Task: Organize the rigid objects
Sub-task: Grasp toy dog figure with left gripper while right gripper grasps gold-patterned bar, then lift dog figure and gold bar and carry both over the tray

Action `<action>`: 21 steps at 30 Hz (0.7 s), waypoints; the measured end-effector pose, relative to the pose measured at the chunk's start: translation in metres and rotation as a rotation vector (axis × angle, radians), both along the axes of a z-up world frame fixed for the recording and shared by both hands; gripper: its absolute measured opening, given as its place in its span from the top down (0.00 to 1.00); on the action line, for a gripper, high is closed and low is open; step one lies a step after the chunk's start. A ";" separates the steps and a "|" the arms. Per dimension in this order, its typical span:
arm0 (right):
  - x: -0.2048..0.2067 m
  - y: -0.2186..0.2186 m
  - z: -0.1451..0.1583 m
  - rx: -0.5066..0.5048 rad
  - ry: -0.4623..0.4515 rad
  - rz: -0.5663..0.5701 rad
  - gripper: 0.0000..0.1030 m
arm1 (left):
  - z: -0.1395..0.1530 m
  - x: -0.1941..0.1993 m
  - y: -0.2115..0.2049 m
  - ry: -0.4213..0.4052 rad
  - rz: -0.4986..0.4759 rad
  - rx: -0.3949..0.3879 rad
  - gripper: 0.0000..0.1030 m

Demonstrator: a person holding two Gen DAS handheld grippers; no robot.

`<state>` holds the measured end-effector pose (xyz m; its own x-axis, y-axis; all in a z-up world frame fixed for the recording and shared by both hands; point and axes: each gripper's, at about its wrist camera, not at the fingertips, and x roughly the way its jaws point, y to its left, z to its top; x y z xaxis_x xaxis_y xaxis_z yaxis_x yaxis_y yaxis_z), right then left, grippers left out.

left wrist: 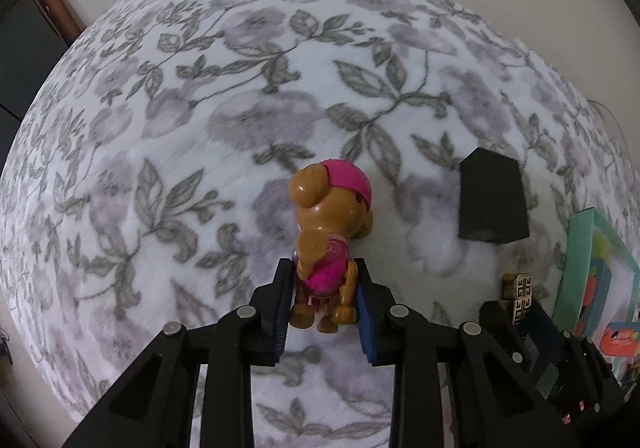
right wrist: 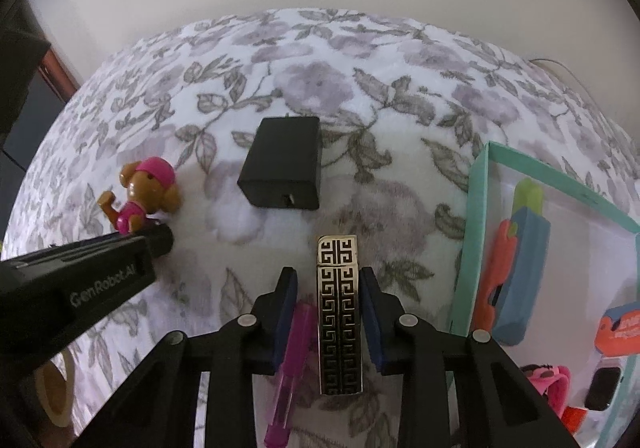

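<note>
Your left gripper is closed on the dog, pads against its body, above the blanket. Your right gripper clamps the lighter; pen lies alongside, box at right.

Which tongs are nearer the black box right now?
Right, though only slightly. The right tongs sit just in front of the black box, closed on a patterned lighter. The left tongs are off to its left, gripping the toy dog.
</note>
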<state>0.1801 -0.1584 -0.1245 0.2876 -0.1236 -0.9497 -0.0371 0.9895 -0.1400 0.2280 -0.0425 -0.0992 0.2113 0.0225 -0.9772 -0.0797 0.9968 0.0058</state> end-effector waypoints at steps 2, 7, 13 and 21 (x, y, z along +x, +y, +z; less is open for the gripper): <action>-0.001 0.004 -0.001 -0.019 0.005 0.013 0.68 | 0.000 -0.002 0.004 -0.002 0.005 -0.005 0.71; -0.002 0.005 -0.002 -0.034 0.002 0.022 0.68 | -0.003 -0.008 0.006 -0.025 0.000 0.007 0.71; -0.003 0.006 -0.002 -0.036 -0.002 0.023 0.68 | -0.004 -0.007 0.003 -0.037 0.002 0.009 0.71; -0.002 -0.002 0.007 0.032 -0.018 -0.017 0.78 | 0.025 -0.004 0.009 -0.092 0.050 -0.016 0.71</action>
